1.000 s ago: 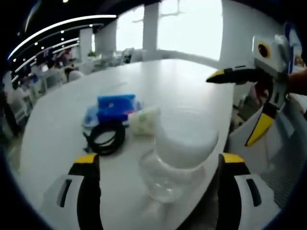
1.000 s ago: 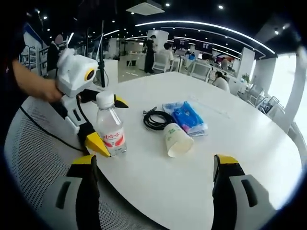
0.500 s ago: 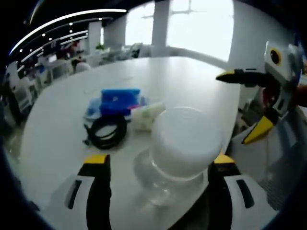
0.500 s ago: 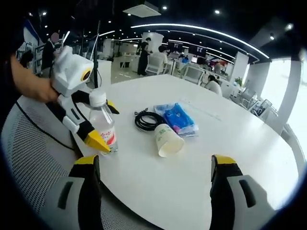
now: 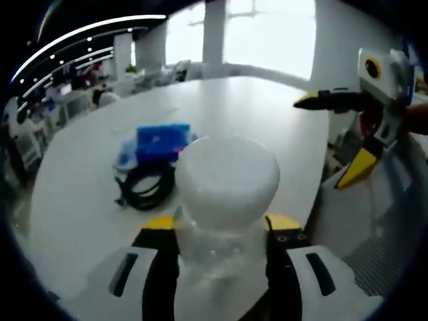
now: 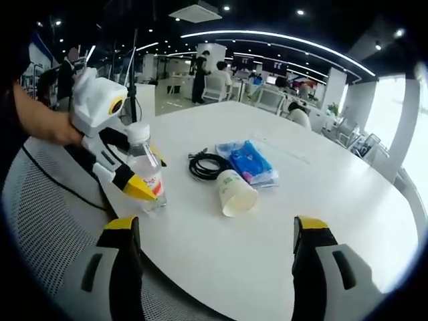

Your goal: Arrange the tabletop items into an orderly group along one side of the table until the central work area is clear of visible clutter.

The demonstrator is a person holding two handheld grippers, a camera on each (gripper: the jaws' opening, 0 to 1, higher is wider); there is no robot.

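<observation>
A clear water bottle (image 5: 227,184) with a white cap stands near the table edge, and my left gripper (image 5: 222,226) is shut on its body, one yellow-tipped jaw on each side. In the right gripper view the same bottle (image 6: 144,170) shows its red label, held by the left gripper (image 6: 148,178). Beyond it lie a black cable coil (image 6: 207,165), a tipped paper cup (image 6: 237,192) and a blue packet (image 6: 247,160). My right gripper (image 6: 214,231) hangs open over the near table edge with nothing between its jaws, and it also appears as the right gripper (image 5: 334,137) off the table's side.
The round white table (image 6: 321,200) stretches far beyond the items. The cable coil (image 5: 147,190) and blue packet (image 5: 160,142) sit left of the bottle. A grey mesh chair (image 6: 47,221) stands by the near edge. A person's hand (image 6: 47,127) holds the left gripper. Chairs and people fill the background.
My left gripper's jaws have closed in from wide apart onto the bottle, which now looms closer and hides the cup. The right gripper stays open and has barely moved.
</observation>
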